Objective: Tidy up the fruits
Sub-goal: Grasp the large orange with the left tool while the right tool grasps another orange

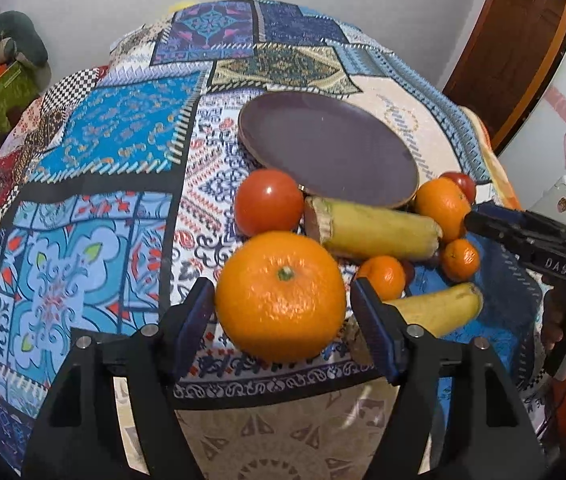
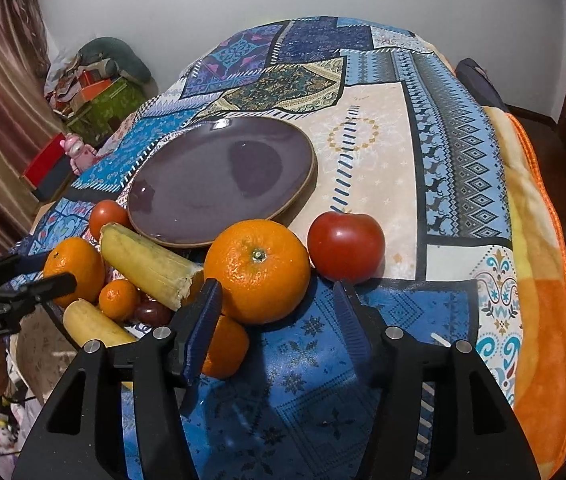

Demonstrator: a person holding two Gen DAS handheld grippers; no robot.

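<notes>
Left wrist view, left to right: left tool point(image 1: 283, 316) set around large orange point(image 1: 281, 296), one pad close on each side. Cannot tell whether the pads press the fruit or merely flank it. Orange low over the cloth-covered surface point(image 1: 115, 208), near its front edge. Behind it, left tomato point(image 1: 269, 202), touching or nearly touching the rim of the purple plate point(image 1: 327, 148). Plate bare, no fruit on it. In front of the plate, upper yellow stalk piece point(image 1: 375, 232) lying flat. Further right, two small mandarins point(image 1: 383, 276), lower yellow stalk piece point(image 1: 439, 308), second orange point(image 1: 441, 210) and right tomato point(image 1: 463, 184), all bunched together beside the plate.

Right wrist view: right tool point(image 2: 277, 304) spread wide, holding nothing. Second orange just ahead and partly between the two blue pads, the left pad close to the peel, the right pad clear of it. Right tomato just beside, on the cloth.

Status, as a judgement: task at its start. Nothing sorted or placed. Likely destination: the plate. Remaining: transfer or grouping of every fruit, beginning with the two oranges nearest the tools.
</notes>
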